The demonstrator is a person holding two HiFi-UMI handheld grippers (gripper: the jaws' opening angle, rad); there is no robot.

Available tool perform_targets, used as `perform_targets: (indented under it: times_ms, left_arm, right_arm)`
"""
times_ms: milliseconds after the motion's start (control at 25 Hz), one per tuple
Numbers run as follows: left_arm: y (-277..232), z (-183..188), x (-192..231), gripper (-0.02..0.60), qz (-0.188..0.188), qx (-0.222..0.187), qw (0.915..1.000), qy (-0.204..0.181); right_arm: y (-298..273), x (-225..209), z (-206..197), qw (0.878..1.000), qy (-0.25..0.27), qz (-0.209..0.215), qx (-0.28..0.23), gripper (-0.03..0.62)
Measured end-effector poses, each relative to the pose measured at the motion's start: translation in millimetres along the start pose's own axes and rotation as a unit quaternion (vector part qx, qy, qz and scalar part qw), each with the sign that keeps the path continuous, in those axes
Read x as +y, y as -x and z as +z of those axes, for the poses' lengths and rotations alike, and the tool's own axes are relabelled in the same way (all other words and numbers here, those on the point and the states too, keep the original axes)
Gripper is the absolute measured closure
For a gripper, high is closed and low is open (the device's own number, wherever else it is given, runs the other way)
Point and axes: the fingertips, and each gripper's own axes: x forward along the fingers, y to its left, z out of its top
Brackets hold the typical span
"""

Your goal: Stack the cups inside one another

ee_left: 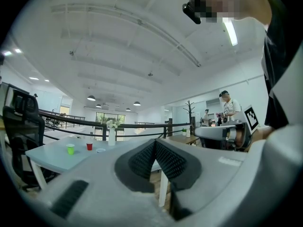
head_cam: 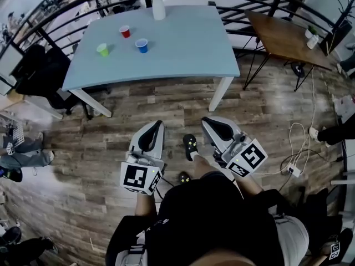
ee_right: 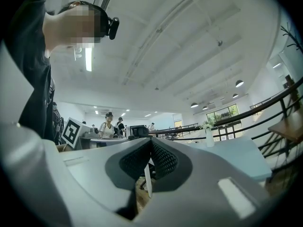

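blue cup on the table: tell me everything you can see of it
The blue cup is small and looks like plastic, with a pale inside. It stands upright, mouth up, on the light blue table, in the table's left half as the head view shows it. Only the tabletop touches it. It stands apart from the red cup, which is behind it to the left, and from the green cup further left. No other cup sits in it.
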Motion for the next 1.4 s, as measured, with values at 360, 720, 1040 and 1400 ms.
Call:
perform_targets:
  times_ms: [360, 720, 1040, 1400]
  left_arm:
    - [-12.2, -4.1, 26.4, 0.589, 0.038, 0.011, 0.9992, -0.006]
    - [-48.0, -1.8, 45.2, 0.589, 0.044, 0.014, 0.9988, -0.013]
    - [-71.1, -8.2, 56.4, 0.589, 0.045, 0.02, 0.9988, 0.0]
    - [-70.7, -18.9, 82.7, 0.589, 0.075, 0.033, 0.9966, -0.007]
  right_arm:
    - [-36.7, -22.6, -6.6, 0.999, -0.002, 0.038, -0.006, 0.591]
    - [-49.8, -60.6, -13.3, 0.999, -0.011, 0.031, -0.006, 0.591]
    - [-64.7, -84.7, -20.6, 0.999, -0.018, 0.026, 0.005, 0.591]
    - [-91.9, -93.9, -35.8, 0.999, -0.027, 0.045, 0.016, 0.591]
